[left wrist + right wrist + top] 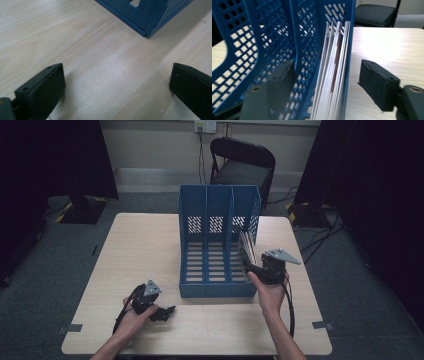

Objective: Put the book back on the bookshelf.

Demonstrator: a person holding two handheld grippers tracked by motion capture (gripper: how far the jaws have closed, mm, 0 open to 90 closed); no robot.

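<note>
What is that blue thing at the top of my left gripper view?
Observer: A blue file rack with three compartments, standing on the table.
Operator: Is anything in it?
Observer: Yes, white papers stand upright in its right compartment.
Operator: Where's the other gripper?
Observer: The right gripper is at those papers, jaws open, one on each side of them and the rack's right wall.
</note>
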